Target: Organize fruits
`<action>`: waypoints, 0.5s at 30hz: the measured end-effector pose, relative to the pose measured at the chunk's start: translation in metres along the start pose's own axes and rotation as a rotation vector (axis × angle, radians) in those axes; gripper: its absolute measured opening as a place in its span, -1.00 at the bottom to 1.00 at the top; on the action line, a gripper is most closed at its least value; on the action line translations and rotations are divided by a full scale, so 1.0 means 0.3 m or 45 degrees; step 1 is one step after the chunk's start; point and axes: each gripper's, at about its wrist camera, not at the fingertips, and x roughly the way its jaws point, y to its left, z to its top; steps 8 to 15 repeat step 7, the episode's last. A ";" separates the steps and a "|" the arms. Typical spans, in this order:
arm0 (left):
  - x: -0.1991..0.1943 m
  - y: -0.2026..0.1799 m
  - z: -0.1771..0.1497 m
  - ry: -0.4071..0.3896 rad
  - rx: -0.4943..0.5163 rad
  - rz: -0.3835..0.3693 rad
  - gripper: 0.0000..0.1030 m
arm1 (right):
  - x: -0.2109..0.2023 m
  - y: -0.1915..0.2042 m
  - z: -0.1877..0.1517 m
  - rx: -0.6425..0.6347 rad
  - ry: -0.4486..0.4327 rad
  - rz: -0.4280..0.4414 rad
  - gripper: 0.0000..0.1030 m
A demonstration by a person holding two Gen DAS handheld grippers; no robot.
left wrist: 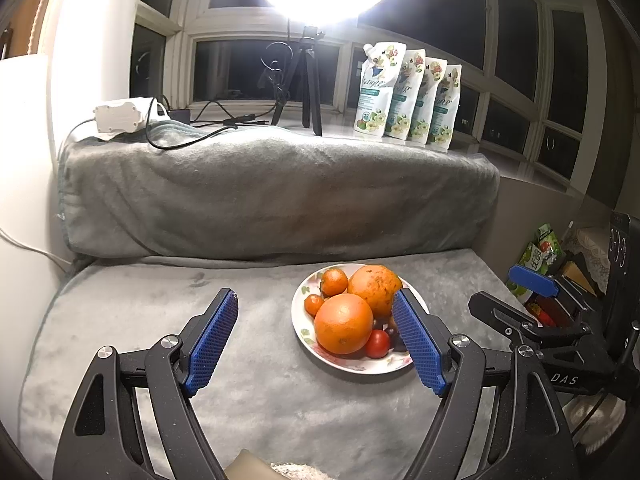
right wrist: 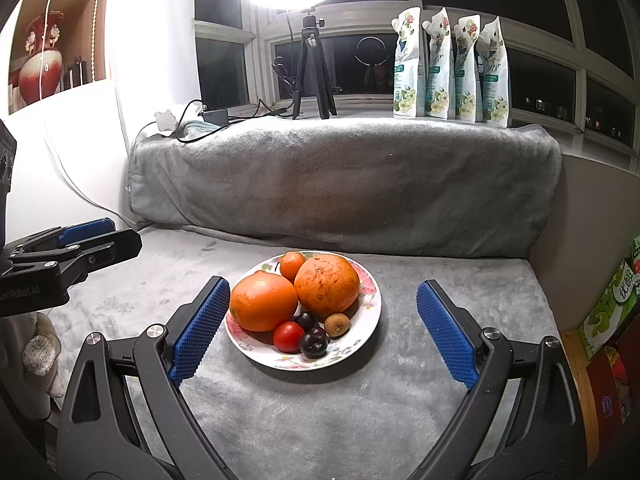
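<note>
A flowered white plate (right wrist: 371,312) sits on the grey blanket and holds two large oranges (right wrist: 264,302) (right wrist: 327,284), a tangerine (right wrist: 292,265), a red tomato (right wrist: 288,336), two dark plums (right wrist: 314,343) and a small brown fruit (right wrist: 337,324). My right gripper (right wrist: 323,284) is open and stays just short of the plate, touching no fruit. In the left wrist view the plate (left wrist: 297,322) lies ahead and to the right, with the front orange (left wrist: 343,324) nearest. My left gripper (left wrist: 315,295) is open and empty. The right gripper (left wrist: 494,284) shows at the right.
A blanket-covered ledge (right wrist: 344,184) rises behind the plate. On it stand a ring light tripod (right wrist: 314,76), cables and several flowered pouches (right wrist: 452,68). Boxes (right wrist: 608,312) line the right edge. The left gripper (right wrist: 126,234) and a gloved hand (right wrist: 40,356) are at the left.
</note>
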 end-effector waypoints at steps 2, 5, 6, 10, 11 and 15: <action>0.000 -0.001 0.000 -0.002 -0.001 0.001 0.55 | 0.000 0.000 0.000 0.001 0.000 -0.001 0.87; 0.002 0.001 -0.003 -0.007 0.004 0.003 0.55 | 0.000 0.001 0.000 0.001 -0.001 -0.001 0.87; 0.002 0.003 -0.004 -0.005 0.003 0.001 0.55 | 0.000 0.001 0.000 0.000 0.000 -0.001 0.87; 0.001 0.001 -0.004 -0.004 0.003 0.003 0.55 | 0.000 0.000 -0.001 0.000 0.001 -0.002 0.87; 0.001 0.001 -0.004 -0.004 0.003 0.003 0.55 | 0.000 0.000 -0.001 0.000 0.001 -0.002 0.87; 0.001 0.001 -0.004 -0.004 0.003 0.003 0.55 | 0.000 0.000 -0.001 0.000 0.001 -0.002 0.87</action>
